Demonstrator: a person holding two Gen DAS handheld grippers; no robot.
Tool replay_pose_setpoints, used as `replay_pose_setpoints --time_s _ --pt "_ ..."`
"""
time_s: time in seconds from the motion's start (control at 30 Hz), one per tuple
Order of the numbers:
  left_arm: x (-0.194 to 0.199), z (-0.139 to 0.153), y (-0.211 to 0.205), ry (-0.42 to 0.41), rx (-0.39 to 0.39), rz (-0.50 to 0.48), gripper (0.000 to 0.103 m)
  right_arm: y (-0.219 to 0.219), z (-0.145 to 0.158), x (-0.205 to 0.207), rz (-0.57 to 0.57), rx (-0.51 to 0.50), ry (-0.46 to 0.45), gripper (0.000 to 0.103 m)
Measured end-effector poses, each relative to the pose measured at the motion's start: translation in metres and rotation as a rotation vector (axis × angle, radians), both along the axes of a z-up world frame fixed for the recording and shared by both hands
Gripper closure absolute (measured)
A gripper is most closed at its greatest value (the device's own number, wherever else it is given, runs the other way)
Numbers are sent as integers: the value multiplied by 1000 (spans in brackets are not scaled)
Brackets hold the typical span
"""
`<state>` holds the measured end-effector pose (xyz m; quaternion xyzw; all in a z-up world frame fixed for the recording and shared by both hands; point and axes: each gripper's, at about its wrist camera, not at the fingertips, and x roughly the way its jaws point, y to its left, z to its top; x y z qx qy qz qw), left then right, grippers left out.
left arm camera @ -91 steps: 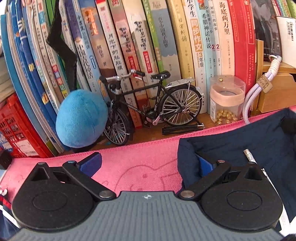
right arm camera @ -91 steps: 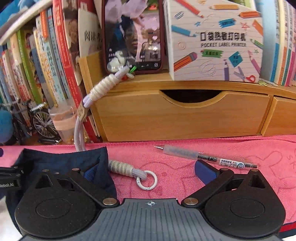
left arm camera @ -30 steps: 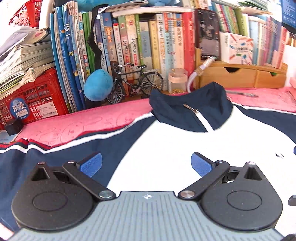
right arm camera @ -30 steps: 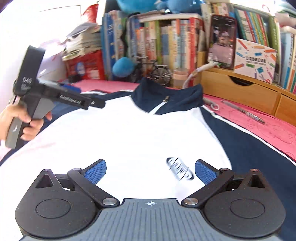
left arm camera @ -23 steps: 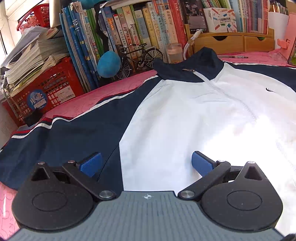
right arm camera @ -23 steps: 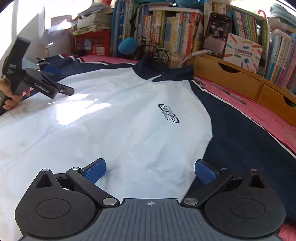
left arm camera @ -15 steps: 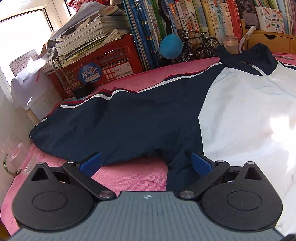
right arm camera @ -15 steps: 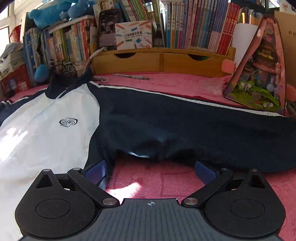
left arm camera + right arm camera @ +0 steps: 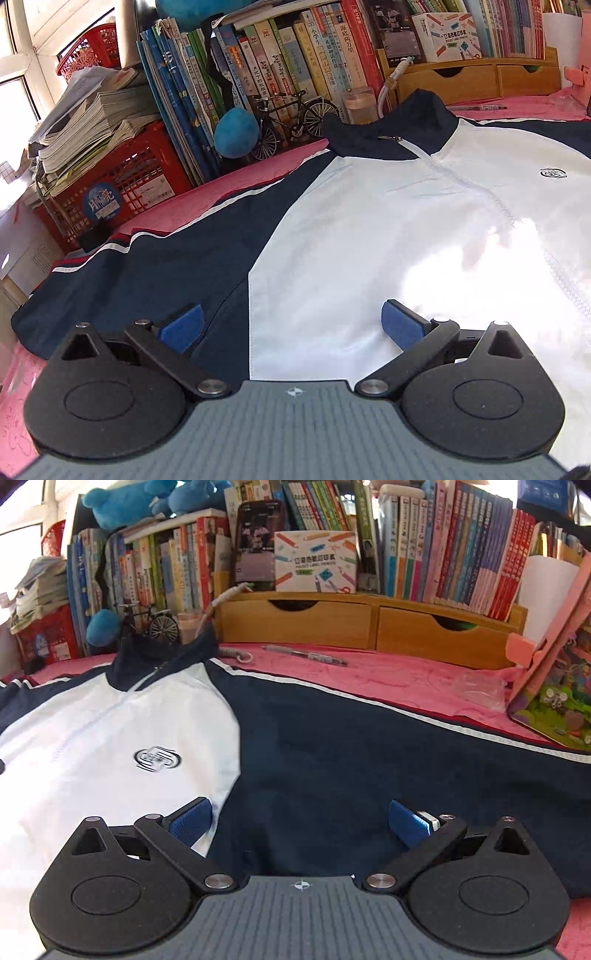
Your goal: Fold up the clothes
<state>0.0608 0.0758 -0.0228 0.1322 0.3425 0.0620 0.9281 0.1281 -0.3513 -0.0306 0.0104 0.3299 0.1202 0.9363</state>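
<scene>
A white and navy zip jacket (image 9: pixel 369 229) lies spread flat, front up, on a pink cloth (image 9: pixel 177 210). Its navy collar (image 9: pixel 391 129) points toward the bookshelf. My left gripper (image 9: pixel 291 325) is open and empty above the seam between the navy left sleeve (image 9: pixel 159 266) and the white chest. In the right wrist view the jacket (image 9: pixel 110 731) shows a round chest logo (image 9: pixel 157 757). My right gripper (image 9: pixel 300 821) is open and empty above the navy right sleeve (image 9: pixel 388 753) near the armpit.
Books (image 9: pixel 280 62), a red crate (image 9: pixel 122 181) under paper stacks, a blue plush ball (image 9: pixel 236 132) and a model bicycle (image 9: pixel 291 118) line the back. Wooden drawers (image 9: pixel 369 624), a pen (image 9: pixel 306 655), a cord with a ring (image 9: pixel 236 654) and a pink toy board (image 9: pixel 557 686) sit at the right.
Both grippers pulled back from the collar, swung out toward the sleeves, and have now shifted back inward over the sleeve-to-chest seams. Both stayed open. The jacket has not moved.
</scene>
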Motion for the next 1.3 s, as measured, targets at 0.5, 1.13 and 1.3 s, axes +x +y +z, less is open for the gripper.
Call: replay_pose_setpoints --time_s 0.5,1.13,1.3 --pt "28 33 -67 23 -179 -203 0 -136 6 -44 -318 117 -3 0" --pt "101 -19 -239 113 -162 -430 0 13 -8 -97 47 -83 7 0" --pt "128 -23 -245 95 -185 -371 0 9 -5 -99 42 -80 5 0"
